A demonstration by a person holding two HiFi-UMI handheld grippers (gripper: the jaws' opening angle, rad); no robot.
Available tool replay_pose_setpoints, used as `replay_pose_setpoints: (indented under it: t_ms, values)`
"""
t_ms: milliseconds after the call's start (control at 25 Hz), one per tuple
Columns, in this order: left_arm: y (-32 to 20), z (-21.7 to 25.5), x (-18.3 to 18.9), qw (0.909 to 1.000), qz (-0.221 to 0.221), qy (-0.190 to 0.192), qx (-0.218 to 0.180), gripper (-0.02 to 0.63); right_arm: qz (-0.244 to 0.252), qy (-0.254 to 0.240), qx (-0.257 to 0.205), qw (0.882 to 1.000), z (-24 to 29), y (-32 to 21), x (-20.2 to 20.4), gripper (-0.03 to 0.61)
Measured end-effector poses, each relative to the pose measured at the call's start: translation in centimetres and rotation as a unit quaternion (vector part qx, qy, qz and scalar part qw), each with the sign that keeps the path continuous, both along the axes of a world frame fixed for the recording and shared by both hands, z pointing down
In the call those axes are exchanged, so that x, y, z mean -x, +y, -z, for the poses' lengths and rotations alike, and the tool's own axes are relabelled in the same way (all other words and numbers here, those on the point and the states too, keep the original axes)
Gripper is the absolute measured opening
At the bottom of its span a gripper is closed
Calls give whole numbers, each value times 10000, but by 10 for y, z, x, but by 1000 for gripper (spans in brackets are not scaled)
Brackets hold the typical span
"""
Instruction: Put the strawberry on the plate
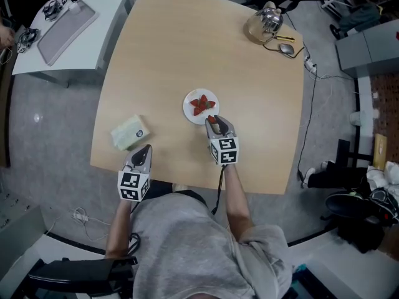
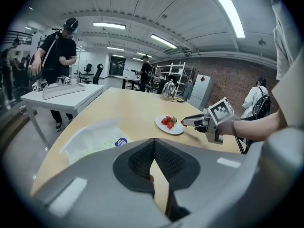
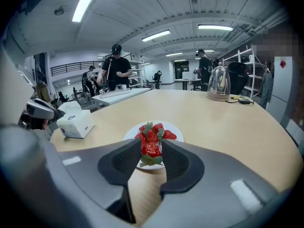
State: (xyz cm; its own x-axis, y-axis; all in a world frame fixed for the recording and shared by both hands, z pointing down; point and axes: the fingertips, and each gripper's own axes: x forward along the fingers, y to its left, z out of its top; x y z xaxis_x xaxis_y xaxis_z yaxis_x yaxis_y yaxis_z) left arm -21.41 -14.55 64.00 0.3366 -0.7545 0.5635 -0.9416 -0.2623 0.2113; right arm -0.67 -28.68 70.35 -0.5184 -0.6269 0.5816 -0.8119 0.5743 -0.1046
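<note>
A white plate (image 1: 189,99) with a few strawberries (image 1: 201,104) sits near the middle of the wooden table. My right gripper (image 1: 213,121) hovers at the plate's near edge, shut on one more strawberry (image 3: 152,150) with its green leaves hanging down. Seen from the right gripper view, the plate (image 3: 176,129) lies just beyond the jaws. My left gripper (image 1: 147,147) rests near the table's front edge, its jaws touching at the tips (image 2: 153,141) with nothing between them. The left gripper view shows the plate (image 2: 163,127) and the right gripper (image 2: 185,122) beside it.
A pack of tissues (image 1: 129,131) lies left of the plate, close to my left gripper. A glass dome (image 1: 265,22) and a mouse (image 1: 285,48) are at the far right corner. A white side table (image 1: 68,23) stands to the left, with people beyond it.
</note>
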Motion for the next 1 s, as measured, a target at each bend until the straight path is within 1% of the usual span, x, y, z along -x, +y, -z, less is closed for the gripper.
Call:
replay_pose_setpoints:
  t_ms: [160,600,1000]
  values:
    - [-2,-4,5,10000,46,42,64,20,-8,58,80,10000,-9,-5,3,140]
    - [-11,-14,9,9997,11,7,224,20,-40,100,243,9996,-29,-17,8,140]
    - [-16,-22,4,9995,-85,32,310,20,-1,49,267,9996,-33,-21,14,140]
